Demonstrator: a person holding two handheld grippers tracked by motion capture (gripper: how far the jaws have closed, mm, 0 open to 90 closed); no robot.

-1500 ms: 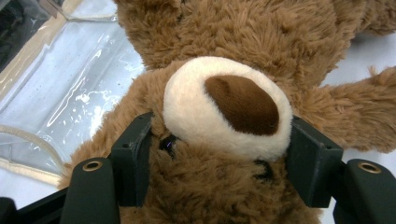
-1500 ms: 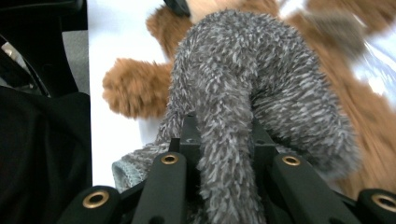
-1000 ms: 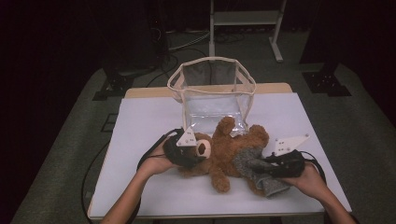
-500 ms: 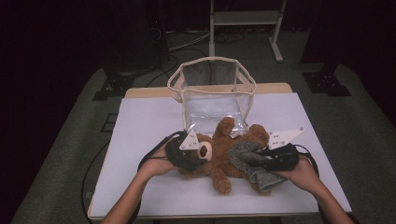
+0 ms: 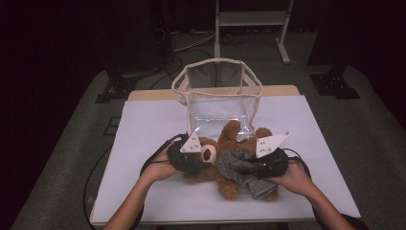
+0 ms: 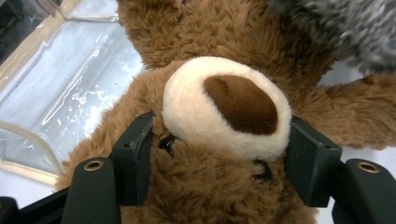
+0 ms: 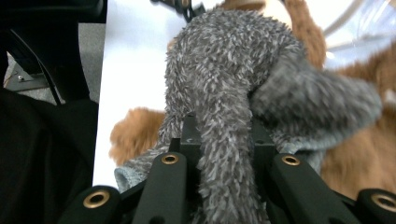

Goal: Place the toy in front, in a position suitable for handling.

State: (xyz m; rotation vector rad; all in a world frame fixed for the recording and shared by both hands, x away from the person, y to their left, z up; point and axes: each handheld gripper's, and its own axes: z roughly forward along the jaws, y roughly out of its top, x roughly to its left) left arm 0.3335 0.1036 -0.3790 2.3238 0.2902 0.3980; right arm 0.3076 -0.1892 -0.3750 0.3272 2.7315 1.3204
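A brown teddy bear (image 5: 225, 165) lies on its back on the white table (image 5: 143, 134), head toward my left gripper (image 5: 194, 160). That gripper is shut on the bear's head (image 6: 219, 154), its jaws pressing either side of the cream muzzle (image 6: 224, 107). A grey fuzzy garment (image 5: 239, 167) is draped over the bear's body. My right gripper (image 5: 261, 167) is shut on a fold of this grey garment (image 7: 224, 116), which runs up between its jaws.
A clear plastic bag (image 5: 218, 98) with a beige rim stands open just behind the bear. Black cables (image 5: 153, 158) trail from both grippers on the table. A metal stand (image 5: 249, 24) is on the floor beyond the table.
My right gripper has moved left and slightly up, pulling the grey garment further over the bear's body. The left gripper has stayed in place on the bear's head.
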